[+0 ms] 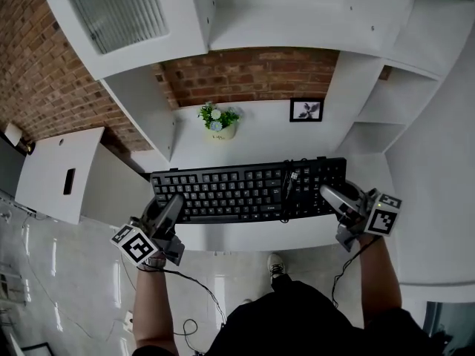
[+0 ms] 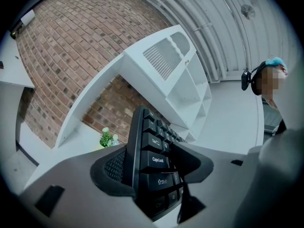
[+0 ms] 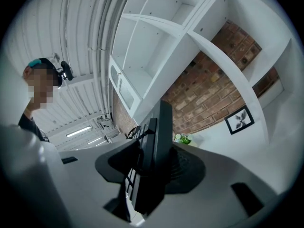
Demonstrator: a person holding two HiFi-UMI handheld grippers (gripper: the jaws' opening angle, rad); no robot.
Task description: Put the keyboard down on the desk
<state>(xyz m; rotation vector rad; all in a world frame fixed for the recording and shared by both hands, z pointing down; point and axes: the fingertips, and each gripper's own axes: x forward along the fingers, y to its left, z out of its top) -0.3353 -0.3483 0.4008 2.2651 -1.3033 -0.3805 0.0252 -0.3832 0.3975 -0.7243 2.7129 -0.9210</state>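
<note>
A black keyboard (image 1: 249, 190) is held level over the white desk (image 1: 274, 136), its cable coiled on the keys right of centre. My left gripper (image 1: 169, 208) is shut on the keyboard's left end (image 2: 151, 163), with the Caps Lock and Shift keys between its jaws. My right gripper (image 1: 335, 199) is shut on the right end (image 3: 154, 160), whose edge stands between the pads. Whether the keyboard touches the desk I cannot tell.
A small potted plant (image 1: 218, 122) and a framed picture (image 1: 306, 110) stand at the back of the desk against the brick wall. White shelves (image 1: 386, 87) rise on both sides. A white side table (image 1: 56, 170) is at the left. The person's shoe (image 1: 275, 264) shows below the desk edge.
</note>
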